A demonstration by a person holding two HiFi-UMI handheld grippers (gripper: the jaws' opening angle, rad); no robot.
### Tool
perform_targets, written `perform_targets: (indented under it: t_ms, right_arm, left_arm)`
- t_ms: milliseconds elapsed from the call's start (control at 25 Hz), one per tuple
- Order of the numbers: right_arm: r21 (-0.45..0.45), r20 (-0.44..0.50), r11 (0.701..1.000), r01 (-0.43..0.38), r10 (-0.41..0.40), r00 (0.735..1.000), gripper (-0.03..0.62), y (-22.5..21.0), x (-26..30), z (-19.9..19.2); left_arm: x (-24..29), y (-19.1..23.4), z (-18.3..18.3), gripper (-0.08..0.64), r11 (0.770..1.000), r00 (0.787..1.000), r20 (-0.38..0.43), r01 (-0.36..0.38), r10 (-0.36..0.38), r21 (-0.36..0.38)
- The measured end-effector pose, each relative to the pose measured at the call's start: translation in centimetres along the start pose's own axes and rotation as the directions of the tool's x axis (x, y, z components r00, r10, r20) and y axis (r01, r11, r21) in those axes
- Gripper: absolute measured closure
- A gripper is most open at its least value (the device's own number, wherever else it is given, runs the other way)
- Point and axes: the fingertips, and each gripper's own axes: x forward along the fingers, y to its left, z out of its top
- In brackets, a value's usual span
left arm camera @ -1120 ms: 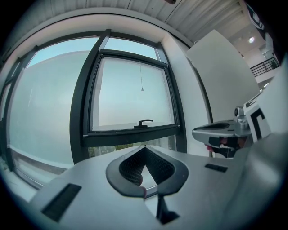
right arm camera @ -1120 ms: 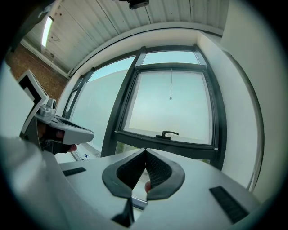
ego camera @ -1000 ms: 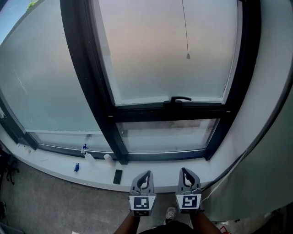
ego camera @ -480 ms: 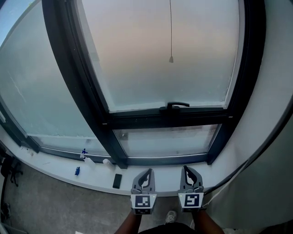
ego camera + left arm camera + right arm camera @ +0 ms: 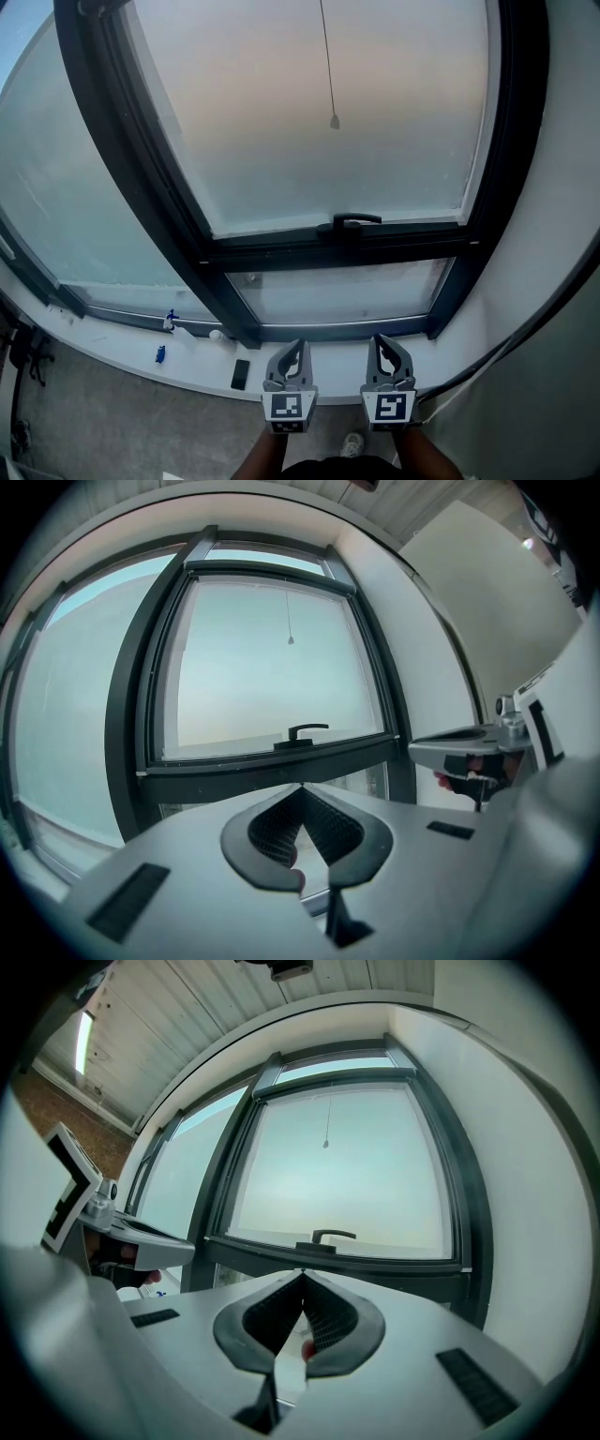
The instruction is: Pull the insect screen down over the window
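Both pairs of fingers are pressed together with nothing between them. The left gripper [image 5: 302, 789] and the right gripper [image 5: 302, 1275] are empty, level and side by side, aimed at the window [image 5: 281, 150]. Neither touches anything. They hang over the floor just short of the white sill [image 5: 197, 358], well apart from the glass.

Beyond them a dark handle [image 5: 349, 221] sits on the frame's lower bar. Higher up, a thin cord [image 5: 327, 66] with a small weight [image 5: 334, 121] at its end hangs in front of the pane, likely the pull for the insect screen. No screen covers the glass; it is presumably rolled up above, out of sight.

Nothing of the task looks done: reaching up, gripping the cord and drawing the screen down all remain.
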Motion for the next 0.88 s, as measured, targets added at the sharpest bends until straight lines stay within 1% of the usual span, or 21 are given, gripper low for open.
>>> perform_targets:
  t_ms: [80,200,520,720,880]
  right_arm:
    - [-0.012,0.003,1.0,-0.019,0.019,1.0,0.588,0.1,0.5,0.1]
    - [-0.004,0.004,1.0,-0.03,0.03,1.0,0.588,0.1,1.2,0.1]
    - [-0.009,-0.013,0.998,-0.061,0.061,0.998,0.588,0.1,3.7,-0.3]
    - [-0.012,0.001,1.0,-0.029,0.029,1.0,0.588,-0.6,5.7,0.0]
    - [-0.006,-0.008,1.0,0.002,-0.002,1.0,0.588,-1.0,7.8,-0.1]
  left_arm:
    - [0.6,0.5,0.0,0.558,1.0,1.0,-0.004,-0.017,0.017,-0.003]
    - [1.4,1.1,0.1,0.558,0.999,0.999,-0.011,-0.033,0.033,-0.005]
    - [3.4,2.9,0.9,0.558,0.998,0.999,0.011,-0.049,0.05,-0.029]
    - [5.2,3.9,0.8,0.558,0.999,1.0,0.018,-0.025,0.025,-0.021]
    - [6.9,5.2,1.4,0.558,0.999,0.999,0.031,-0.014,0.015,-0.032]
